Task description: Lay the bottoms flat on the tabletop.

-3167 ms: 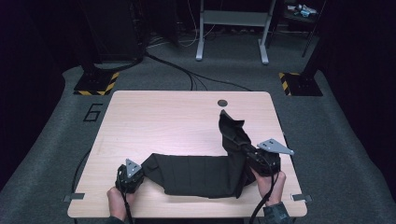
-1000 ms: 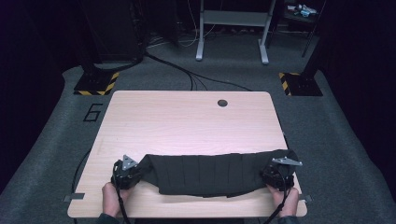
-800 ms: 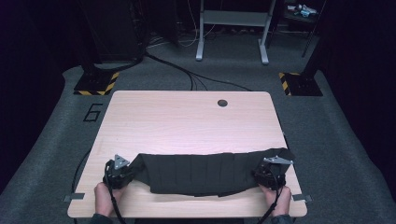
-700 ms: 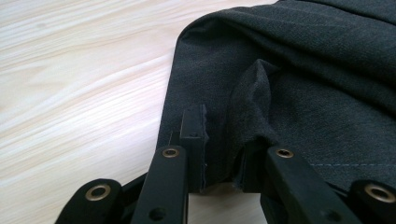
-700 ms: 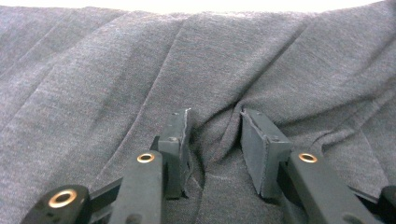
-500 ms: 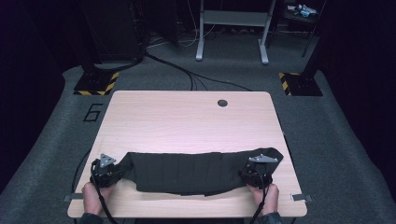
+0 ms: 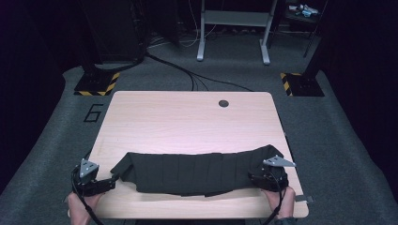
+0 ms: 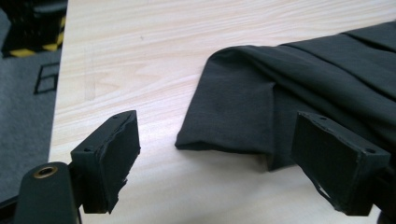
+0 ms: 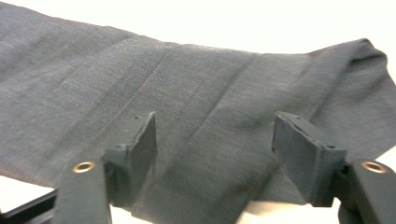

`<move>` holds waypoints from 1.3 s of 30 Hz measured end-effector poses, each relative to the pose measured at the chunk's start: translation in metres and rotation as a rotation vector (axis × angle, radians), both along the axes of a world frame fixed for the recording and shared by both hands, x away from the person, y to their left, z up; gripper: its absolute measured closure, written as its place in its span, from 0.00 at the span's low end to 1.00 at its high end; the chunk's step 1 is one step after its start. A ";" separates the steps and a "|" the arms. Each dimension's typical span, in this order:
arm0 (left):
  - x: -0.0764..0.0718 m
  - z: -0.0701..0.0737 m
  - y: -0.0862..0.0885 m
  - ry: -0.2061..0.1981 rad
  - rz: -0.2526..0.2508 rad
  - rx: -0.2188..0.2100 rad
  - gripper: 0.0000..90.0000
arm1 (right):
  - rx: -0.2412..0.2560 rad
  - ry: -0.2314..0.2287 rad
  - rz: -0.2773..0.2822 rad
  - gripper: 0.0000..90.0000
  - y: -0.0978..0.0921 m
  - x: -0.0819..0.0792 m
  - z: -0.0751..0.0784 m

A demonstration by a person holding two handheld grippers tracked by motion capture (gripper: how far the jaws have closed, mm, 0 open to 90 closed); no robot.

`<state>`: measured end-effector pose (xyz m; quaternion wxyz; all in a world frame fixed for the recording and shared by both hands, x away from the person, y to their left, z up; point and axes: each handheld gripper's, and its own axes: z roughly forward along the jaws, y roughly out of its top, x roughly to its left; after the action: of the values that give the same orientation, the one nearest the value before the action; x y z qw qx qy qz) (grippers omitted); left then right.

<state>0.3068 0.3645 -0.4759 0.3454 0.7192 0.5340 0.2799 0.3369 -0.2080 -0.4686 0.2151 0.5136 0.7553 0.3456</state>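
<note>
Left gripper point(image 7: 111, 180) sits at the near-left corner of the tabletop point(image 7: 187, 122), jaws spread, nothing between them; in the left gripper view point(image 8: 215, 163) they straddle the cloth's left end without touching it. Cloth point(image 7: 197, 168) is a dark charcoal fabric, laid out as a long band across the near part of the tabletop, running left to right between the two grippers, just short of the near edge. Regular crosswise creases along its length. Left end is folded over itself with a rounded corner point(image 8: 261, 107), lying flat on the wood. Right end is slightly bunched and lifted at the far corner. Right gripper point(image 7: 256, 178) at the near-right, jaws spread too; in the right gripper view point(image 9: 215, 158) they stand over the cloth point(image 9: 196, 93), gripping nothing. A hand point(image 7: 284, 206) holds it from below.
</note>
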 end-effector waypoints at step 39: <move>-0.022 -0.047 -0.084 0.107 -0.277 -0.012 0.68 | -0.052 0.080 0.075 0.68 0.010 -0.026 -0.033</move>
<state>0.2843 0.2809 -0.5230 0.3561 0.7978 0.4490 0.1875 0.3114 -0.1977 -0.5019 0.1849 0.4925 0.7908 0.3131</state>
